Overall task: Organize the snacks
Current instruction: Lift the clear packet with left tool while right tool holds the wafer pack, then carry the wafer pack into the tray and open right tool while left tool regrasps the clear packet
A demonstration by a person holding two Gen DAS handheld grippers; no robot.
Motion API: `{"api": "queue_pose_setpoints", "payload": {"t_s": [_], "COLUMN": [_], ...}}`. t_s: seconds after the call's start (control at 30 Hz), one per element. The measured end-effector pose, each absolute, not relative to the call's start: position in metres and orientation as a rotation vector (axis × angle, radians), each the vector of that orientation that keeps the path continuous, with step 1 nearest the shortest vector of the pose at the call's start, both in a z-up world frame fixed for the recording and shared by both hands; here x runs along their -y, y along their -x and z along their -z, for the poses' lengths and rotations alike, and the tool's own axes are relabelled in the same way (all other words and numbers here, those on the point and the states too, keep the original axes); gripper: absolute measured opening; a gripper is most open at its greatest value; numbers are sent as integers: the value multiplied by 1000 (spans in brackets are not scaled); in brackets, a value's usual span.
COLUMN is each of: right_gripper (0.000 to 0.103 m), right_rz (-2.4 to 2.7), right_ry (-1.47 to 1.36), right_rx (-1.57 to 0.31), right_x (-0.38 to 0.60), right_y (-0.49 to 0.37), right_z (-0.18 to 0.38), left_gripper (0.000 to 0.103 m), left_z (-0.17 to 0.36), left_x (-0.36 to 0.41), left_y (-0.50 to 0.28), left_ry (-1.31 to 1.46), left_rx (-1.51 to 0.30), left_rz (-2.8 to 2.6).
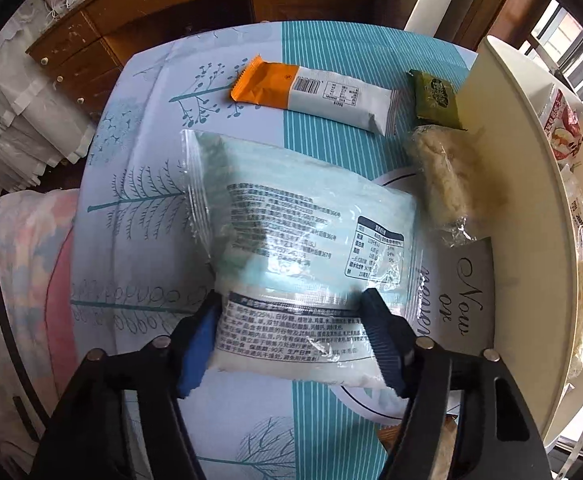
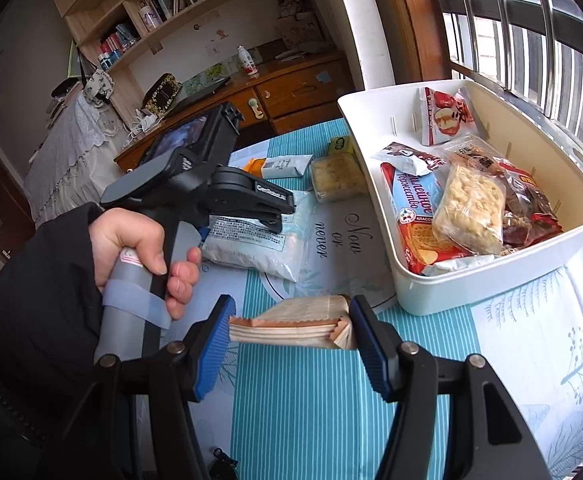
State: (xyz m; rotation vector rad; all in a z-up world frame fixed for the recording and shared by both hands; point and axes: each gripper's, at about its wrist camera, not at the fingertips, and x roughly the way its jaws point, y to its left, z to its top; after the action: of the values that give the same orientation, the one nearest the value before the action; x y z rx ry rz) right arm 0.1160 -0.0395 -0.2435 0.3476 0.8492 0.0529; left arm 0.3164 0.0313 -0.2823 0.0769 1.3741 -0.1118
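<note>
Bin [image 2: 491, 280] holds several snacks already; orange bar [image 1: 311, 94], green pack [image 1: 437, 100] and rice cake [image 1: 447, 176] wait on the counter [image 1: 151, 200]. Left gripper [image 1: 291, 340] fingers clamp the white packet [image 1: 303, 248]; right gripper [image 2: 291, 340] fingers clamp a tan pack [image 2: 295, 326].

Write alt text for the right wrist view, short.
The right gripper is closed on a tan paper-wrapped snack pack above a teal-striped tablecloth. To its left, a person's hand holds the left gripper, clamped on a clear plastic bag with white contents. A white plastic bin of snacks sits at right.
</note>
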Motion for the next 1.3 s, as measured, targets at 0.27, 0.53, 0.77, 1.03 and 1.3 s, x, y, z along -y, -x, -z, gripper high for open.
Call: {"api": "queue_pose_setpoints", "payload": {"t_s": [0.27,0.53,0.77,1.03,1.3], "right_gripper": [59,59,59,59,59], "right_rz": [-111,-177,-224,-259,-220], "right_ry": [-316,-285,-283,-257,-194], "right_rx": [-829,-819,-793,-729,-639], "right_x": [34,32,42,63,101], "right_y": [-117,-120,-124,-128,-127], "right_z": [231,216,201,171,145], "left_gripper": [11,8,3,3,3], "left_z": [272,245,189,136,120], "left_x": [-64,-66,-66,-51,-20], "left_y": [-315,-300,-292,-283,-270], "left_ry": [-8,19,57,84,152], "left_rx": [-1383,-1326,-1208,-1102,-1013], "left_rz": [121,171,203,244,303]}}
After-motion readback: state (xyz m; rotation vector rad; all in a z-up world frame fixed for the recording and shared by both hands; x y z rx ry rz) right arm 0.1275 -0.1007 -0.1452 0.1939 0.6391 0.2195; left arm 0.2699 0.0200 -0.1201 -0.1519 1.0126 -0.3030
